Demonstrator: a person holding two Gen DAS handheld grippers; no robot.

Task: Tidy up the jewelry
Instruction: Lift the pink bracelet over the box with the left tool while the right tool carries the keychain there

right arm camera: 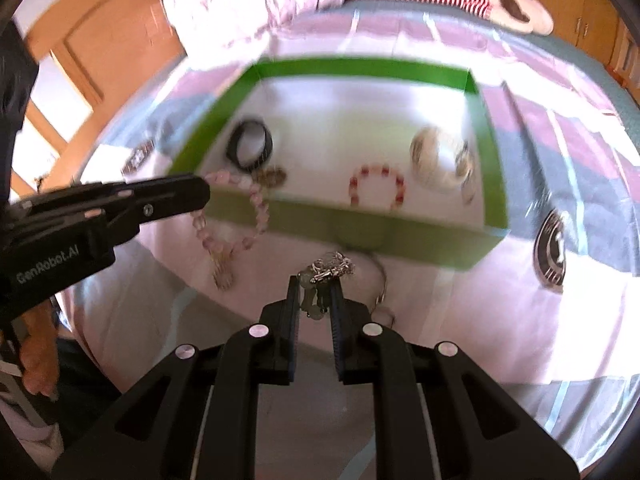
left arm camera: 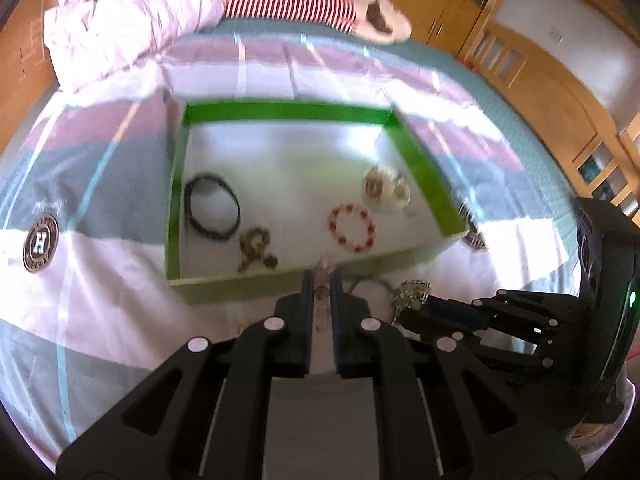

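A green-walled box (left arm camera: pixel 288 111) (right arm camera: pixel 360 68) lies on the bed. It holds a black bracelet (left arm camera: pixel 212 234) (right arm camera: pixel 267 146), a brown bead piece (left arm camera: pixel 252 242) (right arm camera: pixel 272 176), a red bead bracelet (left arm camera: pixel 352 246) (right arm camera: pixel 376 168) and cream bangles (left arm camera: pixel 378 188) (right arm camera: pixel 424 176). My left gripper (left arm camera: pixel 320 276) (right arm camera: pixel 206 192) is shut on a pink bead bracelet (left arm camera: pixel 325 266) (right arm camera: pixel 262 210), which hangs by the box's near wall. My right gripper (right arm camera: pixel 316 280) (left arm camera: pixel 412 304) is shut on a silver jewelry piece (right arm camera: pixel 330 266) (left arm camera: pixel 412 290) just before that wall, with a thin loop trailing from it.
The striped pink, grey and white bedsheet carries round logo badges (left arm camera: pixel 40 242) (right arm camera: pixel 554 252). A pink pillow (left arm camera: pixel 128 20) and a red-striped cloth (left arm camera: pixel 292 0) lie at the far end. Wooden cabinets (left arm camera: pixel 520 60) line the right. A person's hand (right arm camera: pixel 38 356) shows at lower left.
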